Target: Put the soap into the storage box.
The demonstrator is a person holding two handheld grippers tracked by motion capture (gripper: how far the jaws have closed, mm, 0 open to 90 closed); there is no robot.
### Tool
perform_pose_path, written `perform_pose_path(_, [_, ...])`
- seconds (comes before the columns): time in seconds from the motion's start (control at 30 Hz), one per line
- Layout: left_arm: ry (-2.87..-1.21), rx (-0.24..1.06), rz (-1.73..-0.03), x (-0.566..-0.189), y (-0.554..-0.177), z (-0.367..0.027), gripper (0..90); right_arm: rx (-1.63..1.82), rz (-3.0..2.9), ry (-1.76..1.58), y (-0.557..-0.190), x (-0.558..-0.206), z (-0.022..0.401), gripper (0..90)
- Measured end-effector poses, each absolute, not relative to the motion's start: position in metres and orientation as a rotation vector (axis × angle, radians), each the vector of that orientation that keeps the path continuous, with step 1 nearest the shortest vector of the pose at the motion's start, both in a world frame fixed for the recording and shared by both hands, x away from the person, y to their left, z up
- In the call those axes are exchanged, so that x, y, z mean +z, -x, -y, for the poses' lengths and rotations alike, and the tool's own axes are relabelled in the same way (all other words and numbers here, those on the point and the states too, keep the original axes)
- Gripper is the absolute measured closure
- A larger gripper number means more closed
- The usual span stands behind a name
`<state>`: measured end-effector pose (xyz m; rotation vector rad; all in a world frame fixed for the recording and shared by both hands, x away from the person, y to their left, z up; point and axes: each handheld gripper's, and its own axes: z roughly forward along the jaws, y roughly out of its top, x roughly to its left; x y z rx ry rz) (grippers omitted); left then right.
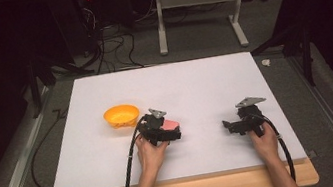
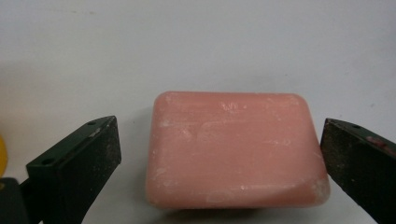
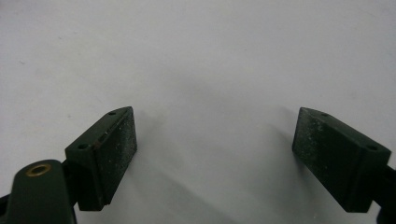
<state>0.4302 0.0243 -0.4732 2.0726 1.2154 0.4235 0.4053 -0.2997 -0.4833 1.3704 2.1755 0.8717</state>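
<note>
Left gripper spread wide, pink soap bar lying flat on the table right between its jaws, untouched; it looks hard, slick and light, so clamp the short ends squarely, while right gripper gapes empty.

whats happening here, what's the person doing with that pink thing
A person at a white table holds a gripper in each hand. The left gripper sits over a pink bar of soap lying flat on the table, its jaws wide open on either side; the left jaw stands clear of it, while the right is close against its edge. An orange bowl sits just to the soap's left. The right gripper rests apart, jaws open over bare table.
</note>
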Motion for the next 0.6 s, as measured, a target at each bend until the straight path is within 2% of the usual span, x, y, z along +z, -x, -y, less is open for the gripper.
perform_pose_path(0.17, [-2.08,0.402,-1.214,-0.4767,-0.4314,-0.0241,2.4,0.872,-2.176,-1.373,-0.4052,-0.4832,0.2996,14.5])
perform_pose_path(0.4, [-2.109,0.436,-1.199,-0.4805,-0.4294,-0.0199,13.3,0.871,-2.176,-1.37,-0.4053,-0.4832,0.2996,14.5])
perform_pose_path(0.6, [-2.111,0.441,-1.188,-0.4808,-0.428,-0.0203,13.5,0.872,-2.176,-1.37,-0.4054,-0.4833,0.2997,14.5])
